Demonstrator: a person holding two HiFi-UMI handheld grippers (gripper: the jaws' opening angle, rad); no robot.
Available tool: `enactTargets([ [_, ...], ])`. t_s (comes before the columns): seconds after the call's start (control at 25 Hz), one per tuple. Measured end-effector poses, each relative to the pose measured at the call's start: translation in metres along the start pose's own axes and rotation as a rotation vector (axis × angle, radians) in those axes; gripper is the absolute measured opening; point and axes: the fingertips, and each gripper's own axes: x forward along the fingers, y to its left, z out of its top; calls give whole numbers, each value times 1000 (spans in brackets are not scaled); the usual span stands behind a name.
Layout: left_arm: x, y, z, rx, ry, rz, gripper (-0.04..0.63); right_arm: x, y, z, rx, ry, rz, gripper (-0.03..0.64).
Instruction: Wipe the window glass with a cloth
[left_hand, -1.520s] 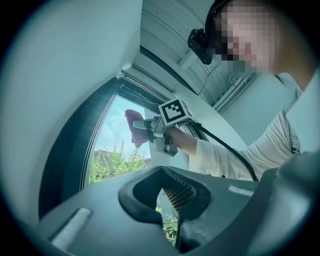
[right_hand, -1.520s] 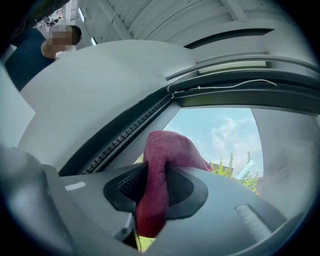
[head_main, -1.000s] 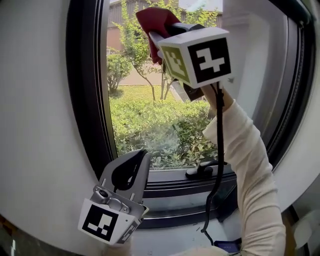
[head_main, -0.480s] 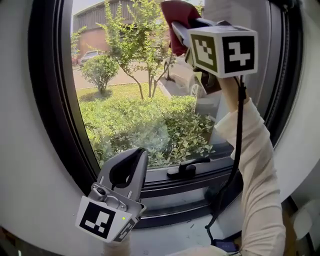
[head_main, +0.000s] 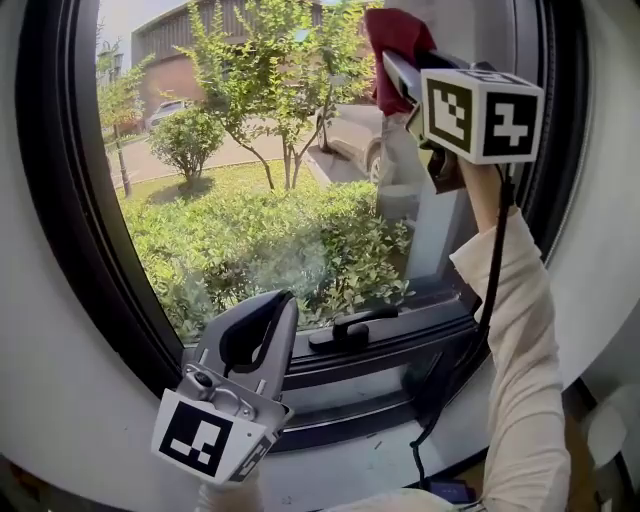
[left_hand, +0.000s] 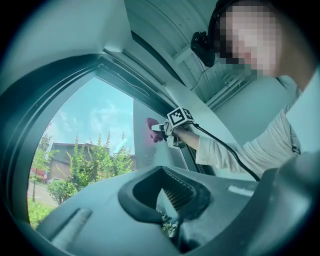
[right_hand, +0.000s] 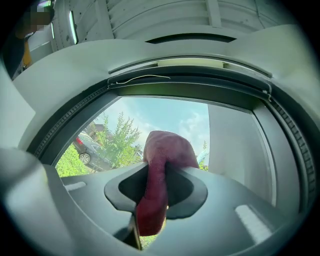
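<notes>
The window glass (head_main: 250, 200) fills the middle of the head view, with bushes and trees behind it. A dark red cloth (head_main: 395, 40) is pressed against the pane's upper right, clamped in my right gripper (head_main: 402, 66), which is shut on it. In the right gripper view the cloth (right_hand: 159, 165) hangs folded between the jaws of that gripper (right_hand: 155, 176), in front of the glass (right_hand: 165, 117). My left gripper (head_main: 252, 338) hangs low at the sill, jaws shut with nothing in them. Far off in the left gripper view are the cloth (left_hand: 152, 129) and the right gripper (left_hand: 161, 128).
A dark window frame (head_main: 60, 250) curves round the pane. A black window handle (head_main: 350, 328) lies on the lower frame rail. The right gripper's black cable (head_main: 485, 320) hangs down along a cream sleeve (head_main: 510, 330). White wall surrounds the window.
The right gripper has carried the red cloth rightwards along the top of the glass. The left gripper has stayed low by the sill.
</notes>
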Motion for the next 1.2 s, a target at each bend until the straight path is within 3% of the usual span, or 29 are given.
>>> enactTargets([
  [0.28,-11,2,-3,15,18,19,0,-19,12,-43,22,6,-8,112],
  [0.44,-29,13,0,23,27,47,0,-16,37,-45,52,12,22,112],
  [0.8,-78,43,-3,25,33,118,0,14,149,-19,12,-40,97,112],
  [1.08,-102,64,-2,17,17,156,0,37,267,1,-48,-58,258,114],
  [1.2,-105,67,2,20,17,164,0,39,290,3,-64,-60,283,114],
])
